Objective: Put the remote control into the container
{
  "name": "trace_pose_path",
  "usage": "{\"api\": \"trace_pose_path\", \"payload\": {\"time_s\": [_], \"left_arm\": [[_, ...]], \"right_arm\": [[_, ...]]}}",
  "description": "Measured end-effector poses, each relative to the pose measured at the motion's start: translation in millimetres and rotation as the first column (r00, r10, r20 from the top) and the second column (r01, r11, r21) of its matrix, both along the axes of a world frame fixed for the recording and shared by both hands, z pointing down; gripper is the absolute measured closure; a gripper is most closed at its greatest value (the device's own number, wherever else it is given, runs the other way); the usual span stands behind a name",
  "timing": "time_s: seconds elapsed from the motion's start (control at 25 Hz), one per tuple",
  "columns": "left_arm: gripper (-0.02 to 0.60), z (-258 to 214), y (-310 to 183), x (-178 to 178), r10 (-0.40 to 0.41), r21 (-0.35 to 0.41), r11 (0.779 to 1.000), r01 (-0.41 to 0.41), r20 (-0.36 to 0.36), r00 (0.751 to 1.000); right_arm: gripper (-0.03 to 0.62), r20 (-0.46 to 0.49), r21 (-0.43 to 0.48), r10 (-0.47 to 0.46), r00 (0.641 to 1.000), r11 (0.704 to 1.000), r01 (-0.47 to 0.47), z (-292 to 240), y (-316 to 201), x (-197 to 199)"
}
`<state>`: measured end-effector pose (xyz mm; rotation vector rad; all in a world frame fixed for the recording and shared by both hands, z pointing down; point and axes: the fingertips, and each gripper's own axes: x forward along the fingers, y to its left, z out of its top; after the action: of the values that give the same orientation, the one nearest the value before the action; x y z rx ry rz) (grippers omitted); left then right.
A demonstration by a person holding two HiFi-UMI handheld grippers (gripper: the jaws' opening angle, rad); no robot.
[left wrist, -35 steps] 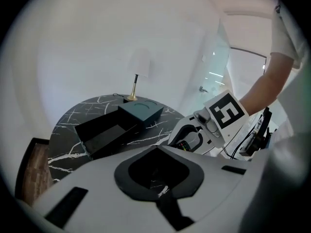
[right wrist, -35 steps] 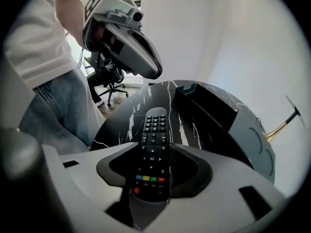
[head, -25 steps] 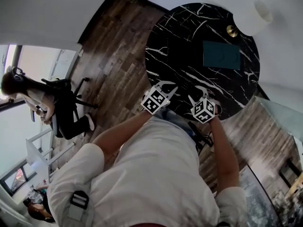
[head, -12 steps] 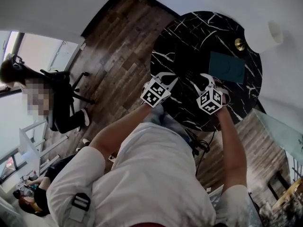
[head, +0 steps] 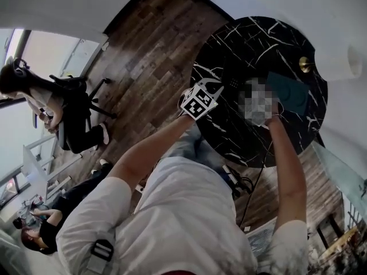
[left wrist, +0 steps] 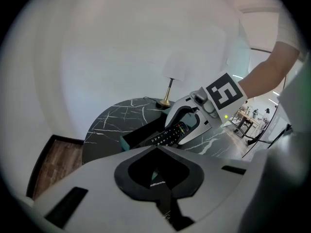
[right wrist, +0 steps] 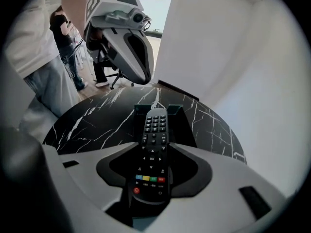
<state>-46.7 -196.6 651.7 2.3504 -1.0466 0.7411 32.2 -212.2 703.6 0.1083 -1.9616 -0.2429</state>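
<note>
Most of the container (right wrist: 175, 109) hidden behind the remote control (right wrist: 153, 154)

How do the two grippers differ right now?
The right gripper is clamped on the remote control; the left gripper holds nothing, jaws together. The right gripper aims the remote at the teal container; the left hangs beside it. Both are above the black marble table.

The black remote control (right wrist: 152, 152) is held level, buttons up, its far end reaching over the open teal container (right wrist: 176, 108).
</note>
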Motion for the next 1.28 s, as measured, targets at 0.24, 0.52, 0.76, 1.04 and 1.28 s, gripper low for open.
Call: {"api": "trace_pose_path", "payload": {"time_s": [0.24, 0.52, 0.76, 1.04, 1.28], "left_arm": [[0.575, 36, -14, -4, 0.019, -0.054, 0.998, -0.016, 0.052, 0.998], [0.575, 59, -19, -5, 0.027, -0.083, 0.996, -0.022, 0.067, 0.997], [0.575, 60, -18, -7, 0.025, -0.084, 0.996, -0.020, 0.063, 0.998], [0.575, 43, -10, -5, 0.028, -0.061, 0.998, -0.025, 0.052, 0.998], [0.575, -15, 5, -1, 0.020, 0.016, 1.000, -0.020, -0.026, 0.999]], "right_arm": [[0.393, -0.072, -0.042, -0.079, 0.994, 0.996, 0.076, 30, -15, -3], [0.393, -0.126, -0.141, -0.145, 0.981, 0.982, 0.127, 51, -22, -1], [0.393, -0.145, -0.178, -0.146, 0.979, 0.977, 0.119, 58, -24, -3], [0.391, -0.158, -0.177, -0.115, 0.981, 0.980, 0.087, 52, -24, -1], [0.391, -0.016, -0.093, 0.015, 1.000, 0.996, -0.017, -10, -20, -2]]}}
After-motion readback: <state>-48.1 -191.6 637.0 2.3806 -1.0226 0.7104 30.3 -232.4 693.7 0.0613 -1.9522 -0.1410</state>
